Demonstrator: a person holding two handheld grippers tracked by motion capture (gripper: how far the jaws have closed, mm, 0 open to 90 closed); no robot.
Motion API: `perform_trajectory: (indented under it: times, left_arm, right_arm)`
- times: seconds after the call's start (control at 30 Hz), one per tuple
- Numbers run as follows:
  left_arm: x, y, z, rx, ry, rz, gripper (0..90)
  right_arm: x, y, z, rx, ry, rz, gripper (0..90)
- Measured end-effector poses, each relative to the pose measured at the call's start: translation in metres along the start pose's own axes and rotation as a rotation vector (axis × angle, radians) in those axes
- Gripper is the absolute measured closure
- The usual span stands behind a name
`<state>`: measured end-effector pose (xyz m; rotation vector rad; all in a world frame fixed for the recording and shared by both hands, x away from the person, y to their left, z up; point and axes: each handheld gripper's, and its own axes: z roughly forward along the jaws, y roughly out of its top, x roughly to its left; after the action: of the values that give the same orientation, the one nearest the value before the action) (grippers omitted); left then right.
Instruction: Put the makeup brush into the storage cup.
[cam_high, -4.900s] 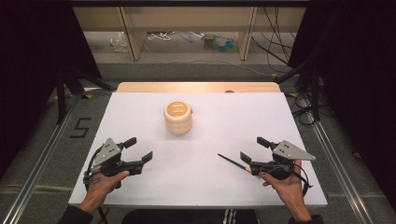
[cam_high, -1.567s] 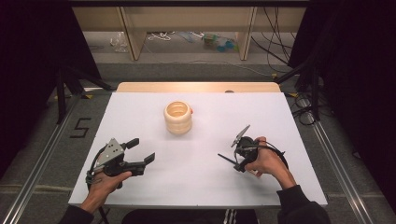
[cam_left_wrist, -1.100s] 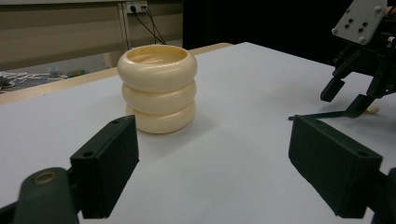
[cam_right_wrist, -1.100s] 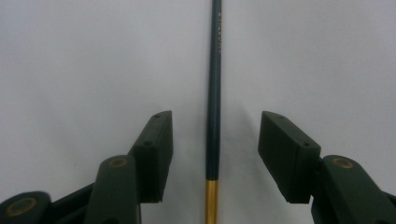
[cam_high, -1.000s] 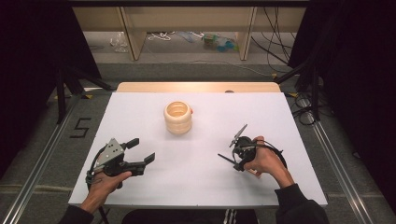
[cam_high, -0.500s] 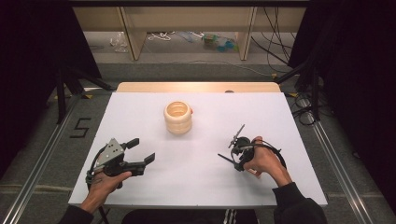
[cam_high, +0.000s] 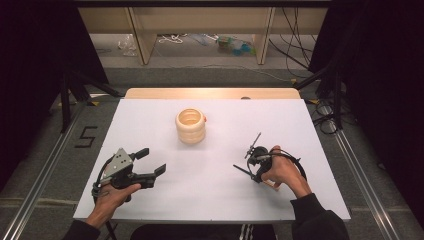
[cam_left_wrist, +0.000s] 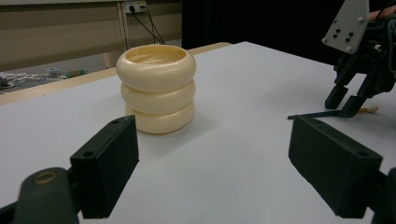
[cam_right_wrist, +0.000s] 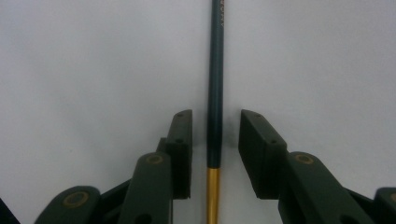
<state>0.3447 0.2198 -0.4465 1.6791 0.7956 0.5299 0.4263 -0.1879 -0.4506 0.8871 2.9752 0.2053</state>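
From above, the right gripper (cam_high: 251, 161) pointed down at a dark pencil (cam_high: 242, 171) lying on the white table (cam_high: 215, 200), right of the cream ringed pot (cam_high: 190, 125). In the left gripper view, the left gripper (cam_left_wrist: 224, 161) stood spread and empty. In the right gripper view the jaws, just closing, flanked the pencil (cam_right_wrist: 215, 93) — not yet touching.

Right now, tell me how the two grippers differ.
The left gripper lies level, jaws wide apart with nothing between them; the right gripper points down at the table, its jaws having just been closing around a dark pencil, small gaps left. The left faces the cream ringed holder; the right faces bare table. Both are hand-held.
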Motion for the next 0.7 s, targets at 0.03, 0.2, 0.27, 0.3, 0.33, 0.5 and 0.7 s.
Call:
perform_trajectory:
  times: [0.03,0.2,0.27,0.3,0.33,0.5,0.7]
  left_arm:
    - [0.0001,-0.0001,0.0000,0.001,0.000,0.002,16.0]
    - [0.0000,-0.0001,-0.0002,0.001,0.001,0.000,16.0]
    - [0.0001,-0.0001,-0.0001,0.002,0.000,0.002,16.0]
    - [0.0001,-0.0001,0.0000,0.000,-0.001,0.001,15.9]
    - [0.0001,0.0000,0.0000,0.000,-0.002,0.000,15.9]
    - [-0.0001,0.0000,-0.0001,-0.002,-0.002,-0.001,16.0]
    - [0.0003,0.0004,-0.0005,-0.006,-0.008,0.011,16.0]
  right_arm:
    - [-0.0008,0.0000,0.0002,0.005,-0.001,-0.006,66.2]
    - [-0.0011,0.0006,0.0006,0.012,-0.001,0.008,67.7]
    - [-0.0015,0.0008,0.0009,0.008,-0.004,-0.002,68.9]
    - [-0.0016,0.0012,0.0009,0.010,-0.004,-0.002,69.4]
    - [-0.0015,0.0014,0.0010,0.012,-0.006,-0.001,69.9]
    - [0.0003,0.0039,0.0013,0.027,-0.013,-0.005,73.3]
    - [0.0010,0.0059,0.0015,0.039,-0.012,-0.014,75.9]
